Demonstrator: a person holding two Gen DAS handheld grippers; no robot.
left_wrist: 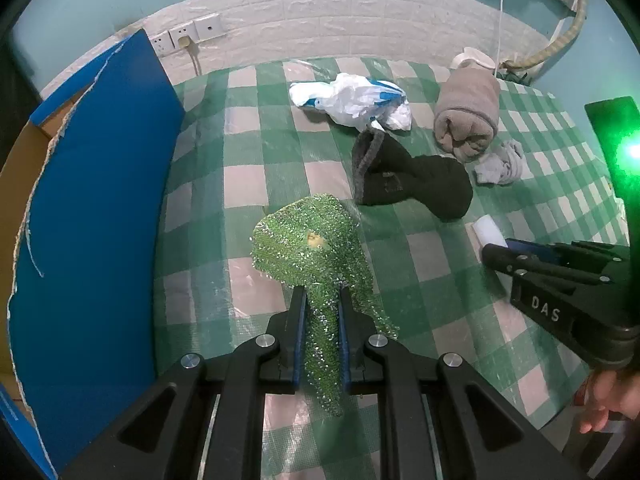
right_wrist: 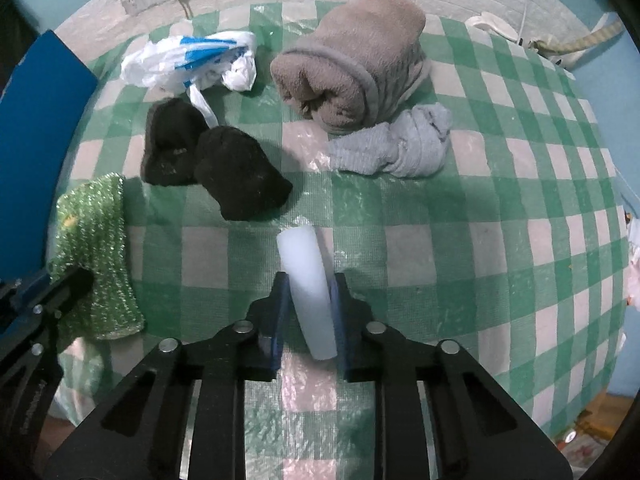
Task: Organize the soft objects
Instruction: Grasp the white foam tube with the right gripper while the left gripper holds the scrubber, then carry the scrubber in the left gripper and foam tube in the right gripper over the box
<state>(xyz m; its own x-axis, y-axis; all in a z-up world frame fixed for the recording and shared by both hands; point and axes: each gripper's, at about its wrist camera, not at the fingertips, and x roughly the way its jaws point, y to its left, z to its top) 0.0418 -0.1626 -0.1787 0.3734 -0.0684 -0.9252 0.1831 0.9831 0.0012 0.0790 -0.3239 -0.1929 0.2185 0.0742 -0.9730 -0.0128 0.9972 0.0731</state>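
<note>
Green-checked cloth (right_wrist: 440, 240) covers the table. At nine o'clock stands the blue box (left_wrist: 100, 200), likely the bin. The left gripper (left_wrist: 322, 300) pinches a sparkly green cloth (left_wrist: 304, 240); the right gripper (right_wrist: 310, 286) clamps a white foam roll (right_wrist: 306, 276), both lifted for sorting.

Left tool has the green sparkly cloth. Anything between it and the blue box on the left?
Nothing visible stands in the way. The left tool is shut on the green sparkly cloth, and only bare checkered tablecloth lies between it and the blue box. The black hat and plastic bag lie to the right.
</note>
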